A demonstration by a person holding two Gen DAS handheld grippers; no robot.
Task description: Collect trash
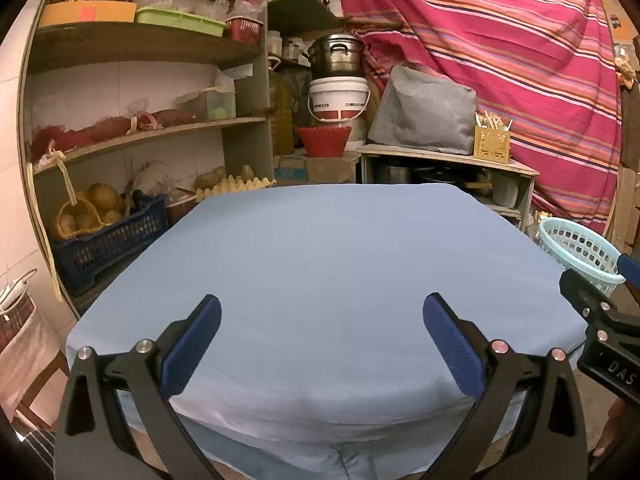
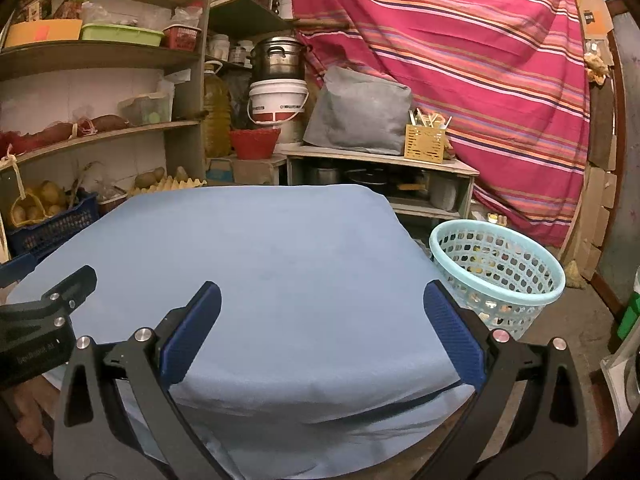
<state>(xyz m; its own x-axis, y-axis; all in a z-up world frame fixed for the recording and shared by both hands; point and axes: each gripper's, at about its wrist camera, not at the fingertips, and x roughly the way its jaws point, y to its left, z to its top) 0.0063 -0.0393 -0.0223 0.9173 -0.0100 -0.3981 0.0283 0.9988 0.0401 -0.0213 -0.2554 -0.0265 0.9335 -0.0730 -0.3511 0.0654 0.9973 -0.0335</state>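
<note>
Hovering: left gripper (image 1: 322,344) and right gripper (image 2: 322,332), jaws spread wide, nothing held.
Table cloth (image 2: 256,264): no trash is seen.
Basket (image 2: 498,276): centre right of the right wrist frame, nearer the right gripper.

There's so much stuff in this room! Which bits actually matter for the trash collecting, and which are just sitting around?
Part of the job:
light blue basket
blue-covered table
left gripper
right gripper

Just lying about:
striped cloth
metal pot
white bucket
egg tray
</note>
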